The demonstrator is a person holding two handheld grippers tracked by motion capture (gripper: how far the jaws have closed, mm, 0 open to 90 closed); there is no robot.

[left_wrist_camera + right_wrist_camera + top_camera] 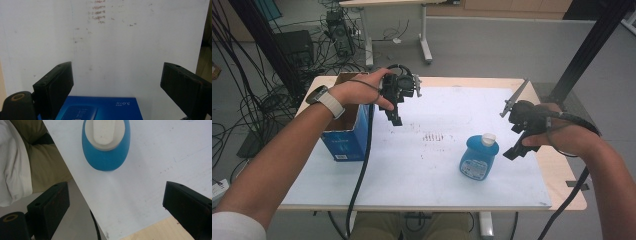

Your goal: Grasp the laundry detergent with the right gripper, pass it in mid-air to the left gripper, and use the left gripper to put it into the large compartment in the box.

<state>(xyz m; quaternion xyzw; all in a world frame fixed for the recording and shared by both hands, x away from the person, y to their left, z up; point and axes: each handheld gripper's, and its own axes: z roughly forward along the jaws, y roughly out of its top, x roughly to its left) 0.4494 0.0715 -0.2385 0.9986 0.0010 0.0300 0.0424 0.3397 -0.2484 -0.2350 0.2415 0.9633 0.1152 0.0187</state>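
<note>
- Counter (422, 175): white sheet on top, faint reddish smudges between the two hand-held grippers.
- Blue box (346, 135): top open, just left of and below the left hand-held gripper; its blue edge sits beneath the jaws in the left gripper view (105, 108).
- Blue bottle (479, 157): white cap, upright on the sheet, just left of the right hand-held gripper, not touching; seen from above, ahead of the jaws, in the right gripper view (106, 143).
- Left hand-held gripper (394, 116): held above the counter, jaws wide apart, nothing between them.
- Right hand-held gripper (515, 150): held off the counter near the right edge, jaws spread, released, holding nothing.
</note>
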